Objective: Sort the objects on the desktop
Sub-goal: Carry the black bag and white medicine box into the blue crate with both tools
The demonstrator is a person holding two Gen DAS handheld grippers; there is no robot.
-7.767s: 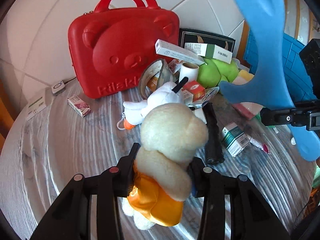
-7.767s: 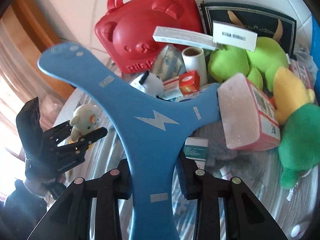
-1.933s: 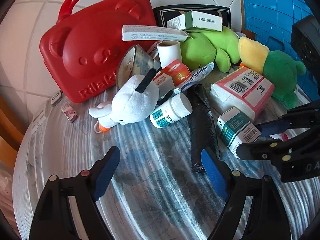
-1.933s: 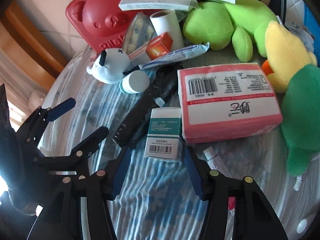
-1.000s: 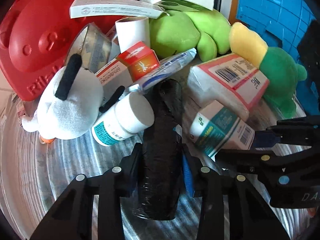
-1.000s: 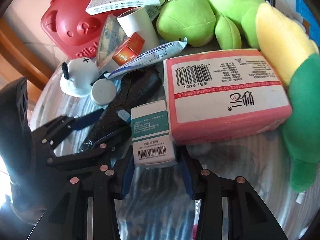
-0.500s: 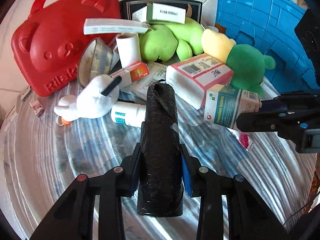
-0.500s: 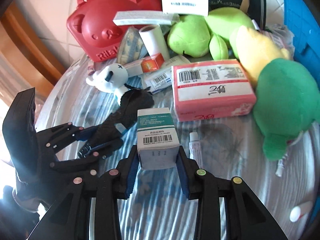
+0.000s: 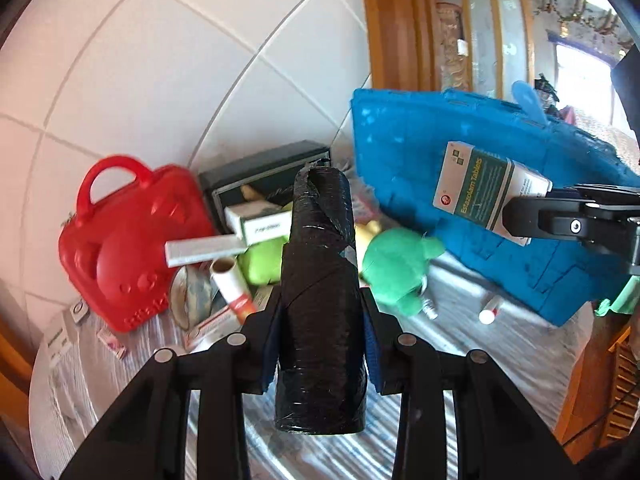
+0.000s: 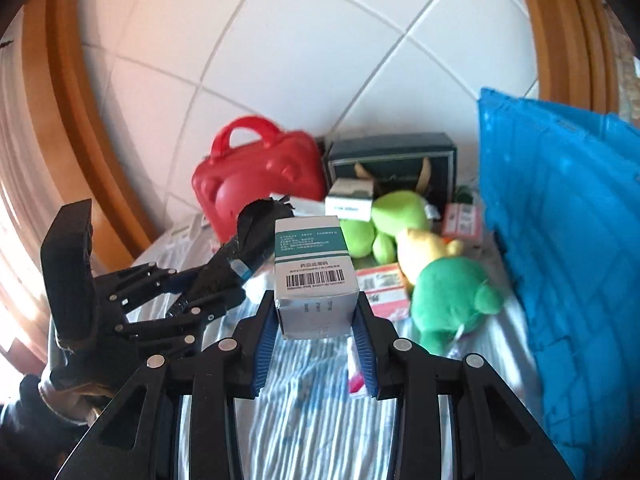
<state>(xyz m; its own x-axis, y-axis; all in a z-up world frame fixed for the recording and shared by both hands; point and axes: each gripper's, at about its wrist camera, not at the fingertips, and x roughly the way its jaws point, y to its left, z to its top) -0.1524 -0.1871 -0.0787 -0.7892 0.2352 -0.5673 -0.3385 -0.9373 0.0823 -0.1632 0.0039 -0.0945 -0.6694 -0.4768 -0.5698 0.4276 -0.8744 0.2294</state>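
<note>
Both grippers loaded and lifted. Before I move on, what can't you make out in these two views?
- Black roll, left wrist view: hides the pile behind it.
- Medicine box, right wrist view: hides the table behind it.
- Red case lettering: motion-blurred.
- Blue crate interior: outer wall faces both cameras.

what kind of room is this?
Likely a home living space, not a lab: tiled wall, wood door frame, and a table cluttered with a red case, green plush and medicine box.
</note>
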